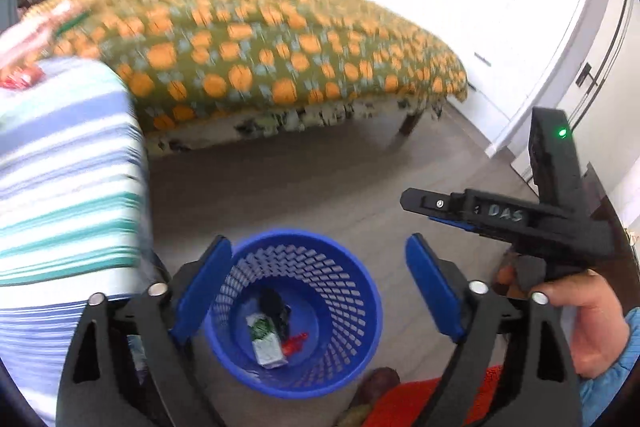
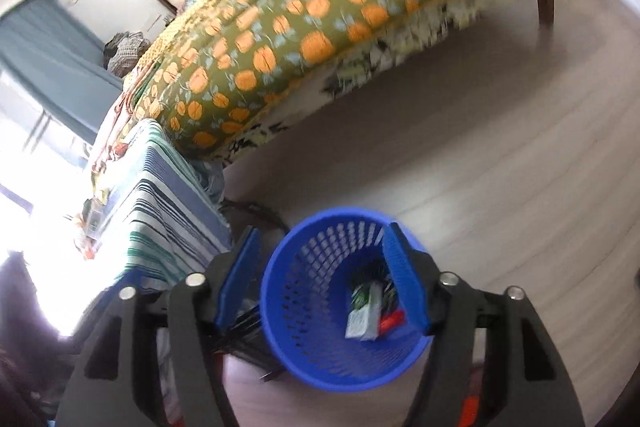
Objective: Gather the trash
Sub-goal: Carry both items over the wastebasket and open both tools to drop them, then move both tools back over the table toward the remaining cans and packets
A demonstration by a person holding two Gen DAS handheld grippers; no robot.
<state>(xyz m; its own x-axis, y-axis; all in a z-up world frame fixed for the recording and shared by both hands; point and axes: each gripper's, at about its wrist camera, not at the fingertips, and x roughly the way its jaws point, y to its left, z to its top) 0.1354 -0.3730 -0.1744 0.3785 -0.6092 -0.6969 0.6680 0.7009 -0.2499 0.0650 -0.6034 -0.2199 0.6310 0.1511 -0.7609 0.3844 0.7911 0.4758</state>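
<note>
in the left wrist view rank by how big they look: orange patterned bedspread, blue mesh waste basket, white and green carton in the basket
1. Orange patterned bedspread, largest by far.
2. Blue mesh waste basket, though it sits nearer the camera.
3. White and green carton, smallest, inside the basket.

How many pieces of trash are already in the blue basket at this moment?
3 visible in the blue basket: a white-and-green carton lying on the bottom, a black item just behind it, and a small red piece beside the carton. More may be hidden underneath.
</note>
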